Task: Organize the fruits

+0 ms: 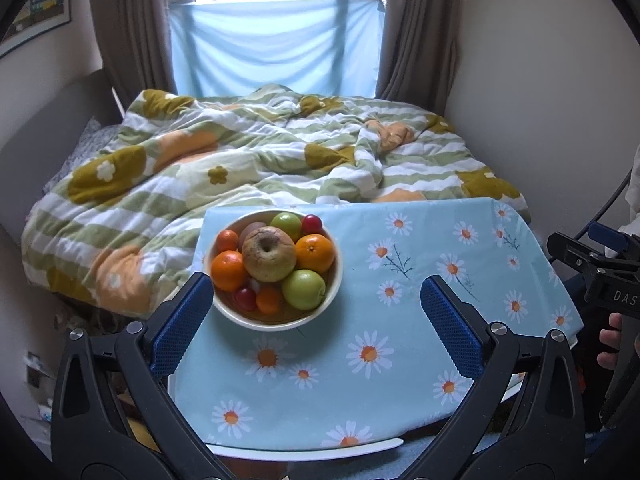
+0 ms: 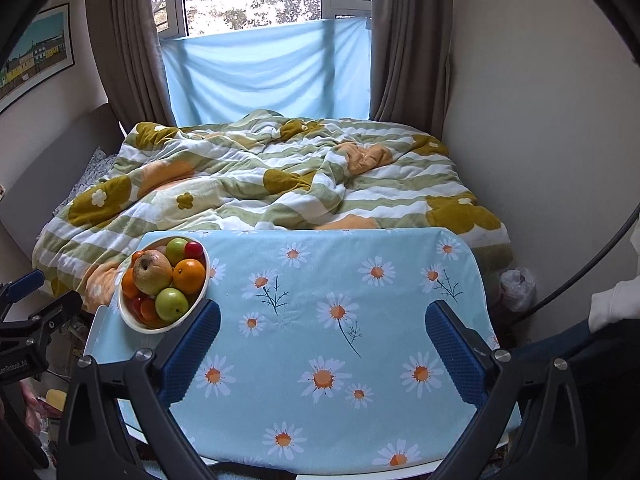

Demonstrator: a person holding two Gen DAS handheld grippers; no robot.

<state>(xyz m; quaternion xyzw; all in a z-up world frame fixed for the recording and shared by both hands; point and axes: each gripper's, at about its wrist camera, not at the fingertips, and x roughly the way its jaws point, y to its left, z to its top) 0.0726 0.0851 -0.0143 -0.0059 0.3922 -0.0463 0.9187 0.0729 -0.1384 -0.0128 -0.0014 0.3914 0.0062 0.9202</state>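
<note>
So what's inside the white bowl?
The white bowl holds a wrinkled brown apple on top, two green apples, several oranges and small red fruits. Anything beneath the pile is covered.

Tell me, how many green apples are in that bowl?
2. One green apple sits at the bowl's near right edge; the other is at the far side. More may hide underneath.

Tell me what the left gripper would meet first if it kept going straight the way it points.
Probably the daisy tablecloth: the open left gripper aims just right of the fruit bowl, whose rim sits near its left finger. Depth is hard to judge.
</note>
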